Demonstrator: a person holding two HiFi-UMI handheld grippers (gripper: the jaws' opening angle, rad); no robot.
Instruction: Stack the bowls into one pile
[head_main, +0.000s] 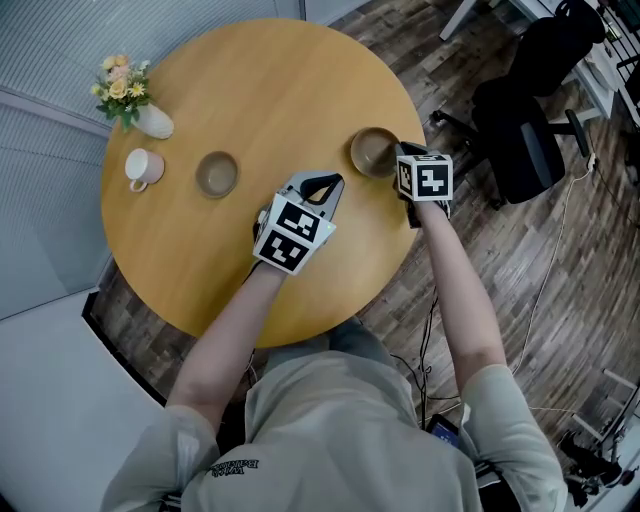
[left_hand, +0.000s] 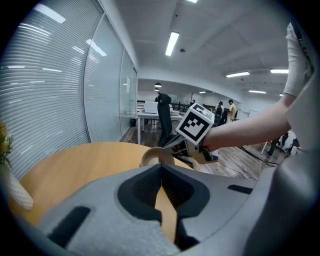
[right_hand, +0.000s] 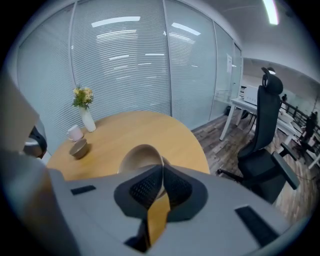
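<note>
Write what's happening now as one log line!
left gripper: shut, empty | right gripper: shut, beside near bowl | far bowl: by mug, unstacked

place: an open-plan office, at a small meeting spot beside a glass wall.
walls: tall glass panels (right_hand: 192, 70) with slatted blinds (right_hand: 120, 60) drawn across them.
ceiling: white, with long strip lights (left_hand: 171, 43) set in rows.
furniture: a round wooden counter (head_main: 260, 90); black swivel chairs (head_main: 525, 130) on star bases, one with a headrest; a white desk (right_hand: 244, 105) farther back.
floor: dark wood-look planks (head_main: 560, 300).
people: a few figures (left_hand: 231, 107) standing among the desks, far off and small.
small touches: a vase of flowers (head_main: 150, 122) and a pink mug (head_main: 143, 167) near the counter's edge.
</note>
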